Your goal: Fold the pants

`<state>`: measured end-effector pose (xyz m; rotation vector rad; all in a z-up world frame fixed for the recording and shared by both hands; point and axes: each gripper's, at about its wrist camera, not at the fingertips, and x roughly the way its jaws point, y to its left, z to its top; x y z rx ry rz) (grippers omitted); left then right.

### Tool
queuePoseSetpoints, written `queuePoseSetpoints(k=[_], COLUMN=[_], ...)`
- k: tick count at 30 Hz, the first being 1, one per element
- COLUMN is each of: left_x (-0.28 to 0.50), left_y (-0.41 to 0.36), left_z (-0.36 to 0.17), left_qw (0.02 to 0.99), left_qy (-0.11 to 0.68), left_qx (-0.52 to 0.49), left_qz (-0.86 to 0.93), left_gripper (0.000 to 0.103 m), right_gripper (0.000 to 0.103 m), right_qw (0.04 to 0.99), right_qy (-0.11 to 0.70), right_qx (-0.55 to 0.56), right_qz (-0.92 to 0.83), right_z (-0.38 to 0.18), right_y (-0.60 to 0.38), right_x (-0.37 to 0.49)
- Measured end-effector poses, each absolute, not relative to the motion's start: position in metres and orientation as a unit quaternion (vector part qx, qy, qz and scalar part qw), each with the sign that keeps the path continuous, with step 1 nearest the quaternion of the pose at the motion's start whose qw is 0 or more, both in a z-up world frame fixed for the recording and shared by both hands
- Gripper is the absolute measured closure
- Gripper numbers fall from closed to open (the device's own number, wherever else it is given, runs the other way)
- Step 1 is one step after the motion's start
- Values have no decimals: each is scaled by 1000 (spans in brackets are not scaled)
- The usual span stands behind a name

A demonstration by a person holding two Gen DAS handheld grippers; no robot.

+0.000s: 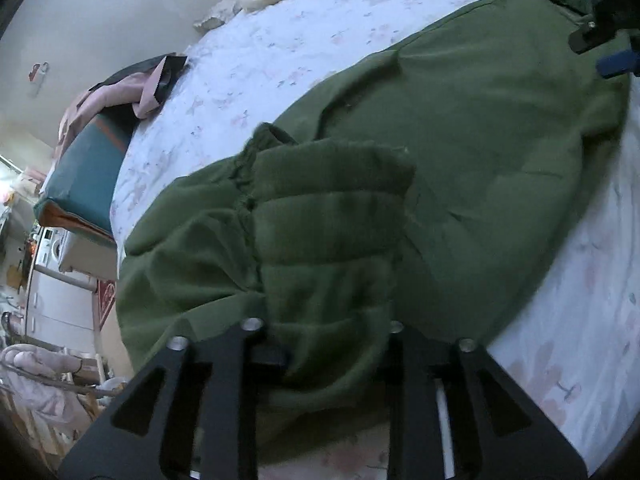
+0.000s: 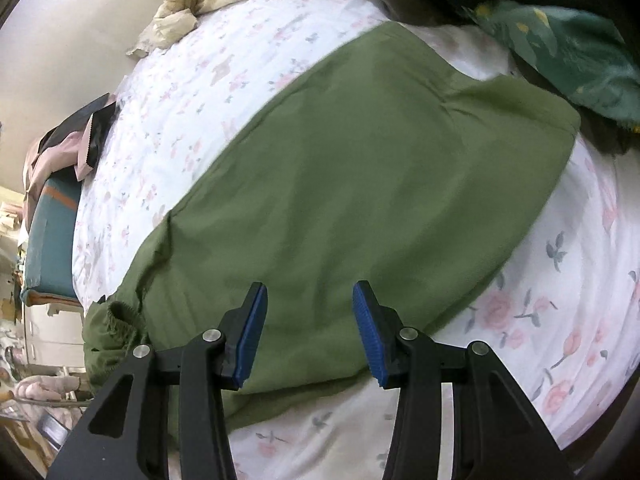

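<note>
Right wrist: open right tool (image 2: pixel 308 332) over pants (image 2: pixel 360 184) hem edge.

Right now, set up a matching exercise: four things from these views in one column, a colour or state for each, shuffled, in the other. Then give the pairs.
Column 1:
1. pants
2. left hand-held gripper
3. right hand-held gripper
4. bedsheet

Column 2:
A. white with a pink floral print
B. open, blue pads apart above the cloth
C. olive green, spread on the bed
D. fingertips buried in a bunched green fold

Pairs: 1-C, 2-D, 3-B, 4-A
</note>
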<state>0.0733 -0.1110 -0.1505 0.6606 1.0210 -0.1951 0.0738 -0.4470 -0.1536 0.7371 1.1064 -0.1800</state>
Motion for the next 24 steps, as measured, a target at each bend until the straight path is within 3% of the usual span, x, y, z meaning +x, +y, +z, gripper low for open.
queuePoseSetpoints(k=[1,2,3,9,11,14,16,20,24], left_x=[71,70,71,65,71,87,98,99,90], left_y=[-107,-105,-101,-59,-34,15,42,64,73], left_z=[-146,-144,-138,-61,-41,-31,-46,-99,-152], left_qw=[819,822,824,844,861,881,870,816,743], left_qy=[476,476,478,480,466,459,491,577,669], left_qx=[300,289,274,93,55,23,17,22,31], left_qz=[-110,-123,-133,-221,-196,-116,-45,-3,3], left_gripper=[64,47,41,33,27,26,26,26,26], right_gripper=[56,56,56,56,56,56,56,35,35], right_qw=[783,785,790,801,807,810,810,792,803], right_qy=[516,518,518,520,518,510,513,532,549], right_qx=[336,329,317,292,282,289,280,255,134], right_qz=[-84,-86,-86,-60,-45,4,50,156,189], right_z=[-155,-155,-153,-144,-140,-133,-128,-120,-122], right_y=[-447,-445,-442,-413,-398,-369,-344,-282,-213], right_x=[74,76,78,95,101,112,123,149,181])
